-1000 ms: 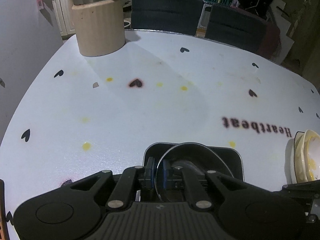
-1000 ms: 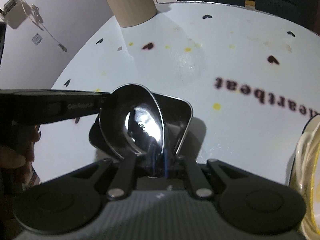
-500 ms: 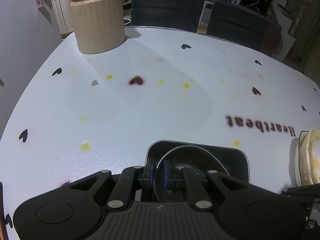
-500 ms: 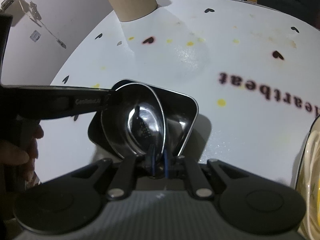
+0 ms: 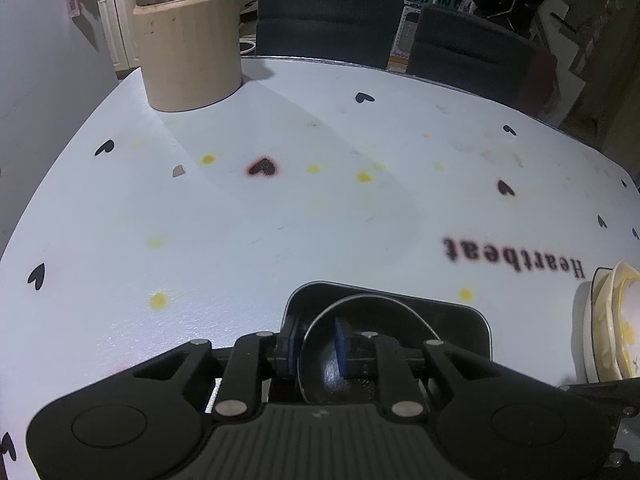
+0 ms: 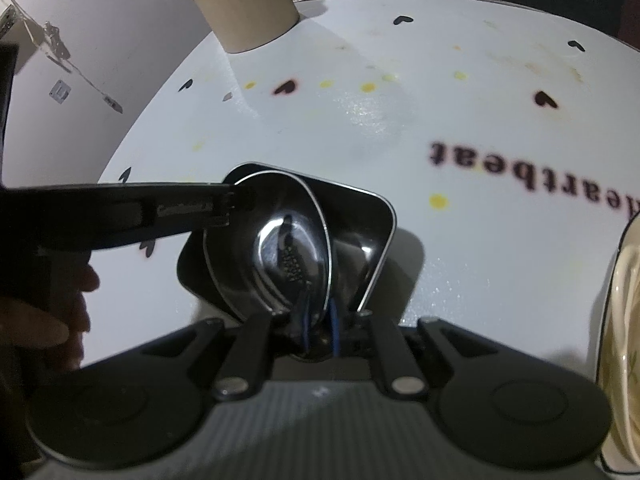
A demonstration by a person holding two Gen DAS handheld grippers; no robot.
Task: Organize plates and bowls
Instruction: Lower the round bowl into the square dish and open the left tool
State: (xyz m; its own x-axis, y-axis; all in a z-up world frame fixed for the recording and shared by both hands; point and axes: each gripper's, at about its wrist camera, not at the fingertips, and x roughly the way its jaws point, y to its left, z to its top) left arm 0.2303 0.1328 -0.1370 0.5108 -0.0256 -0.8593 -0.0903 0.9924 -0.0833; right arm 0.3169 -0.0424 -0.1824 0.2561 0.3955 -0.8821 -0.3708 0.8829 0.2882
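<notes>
A round steel bowl (image 6: 280, 248) sits nested in a dark, square-cornered metal dish (image 6: 360, 232) on the heart-print table (image 5: 320, 208), directly ahead of both my tongs. I have the right gripper (image 6: 319, 330) astride the bowl's near rim and the left gripper (image 5: 316, 344) astride its rim on the opposite side, so the bowl was carried level between two holds rather than tipped from one. Both pairs of blue pads are now easing apart with the thin rim between them; in the left view a clear gap shows beside the rim, while in the right view the pads sit low in shadow and I can only say they appear to have let go. I judge this the release: the bowl looks seated, its weight on the dish. Off to the right of my tongs a stack of cream plates (image 5: 608, 332) waits at the table's edge, likely next for sorting. Far ahead and left stands a beige ribbed canister (image 5: 188, 52), with two dark chairs (image 5: 328, 24) beyond the table.
</notes>
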